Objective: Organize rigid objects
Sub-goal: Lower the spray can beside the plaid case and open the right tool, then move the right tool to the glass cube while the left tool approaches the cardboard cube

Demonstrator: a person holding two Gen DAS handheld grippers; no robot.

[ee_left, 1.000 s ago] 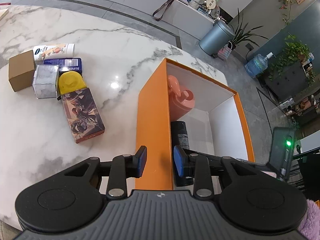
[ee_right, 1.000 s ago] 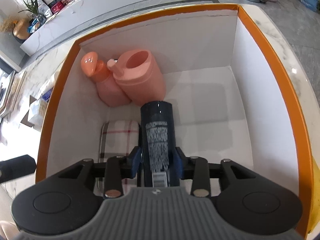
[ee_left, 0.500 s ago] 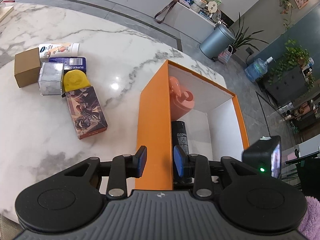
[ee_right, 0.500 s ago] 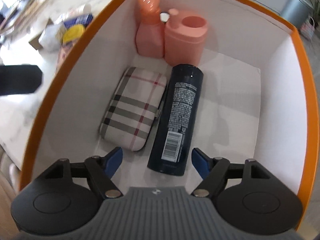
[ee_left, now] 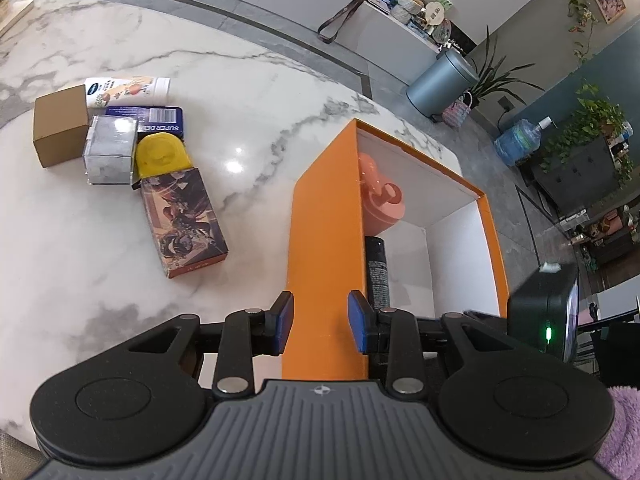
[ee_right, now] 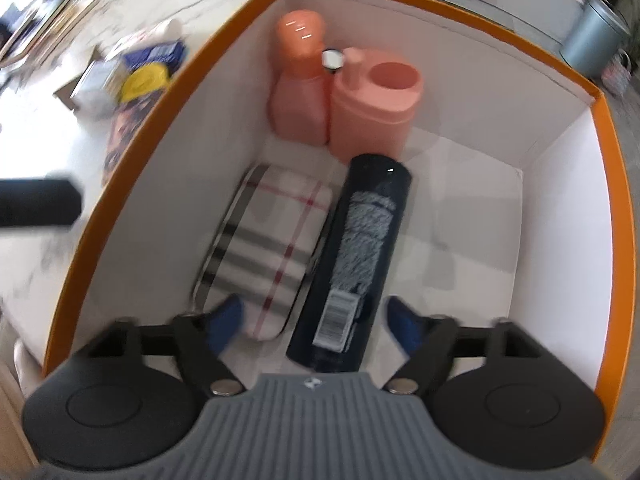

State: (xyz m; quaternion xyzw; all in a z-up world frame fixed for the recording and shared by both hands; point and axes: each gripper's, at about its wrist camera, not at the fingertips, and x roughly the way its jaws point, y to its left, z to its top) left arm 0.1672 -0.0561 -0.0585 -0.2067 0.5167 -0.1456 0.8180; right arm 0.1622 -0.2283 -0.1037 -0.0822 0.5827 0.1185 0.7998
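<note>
**Dark can released into the orange box; six items wait on the worktop**

On the marble worktop (ee_left: pixel 248 92) at left wait a brown carton (ee_left: pixel 60 125), a clear case (ee_left: pixel 110 150), a lying tube (ee_left: pixel 128 90), a blue tin (ee_left: pixel 146 118), a yellow lid (ee_left: pixel 162 156) and an illustrated box (ee_left: pixel 184 222). The left hand-held gripper (ee_left: pixel 320 322) straddles the wall of the orange box (ee_left: pixel 320 216), jaws part open, not visibly clamping. A second ago the right hand-held gripper (ee_right: pixel 314 320) pinched the dark spray can (ee_right: pixel 356 268); now its jaws are opening, clear of it. The can, a barcoded cylinder, lies beside a plaid case (ee_right: pixel 268 248), under two pink bottles (ee_right: pixel 344 100). That placement looks finished.
</note>
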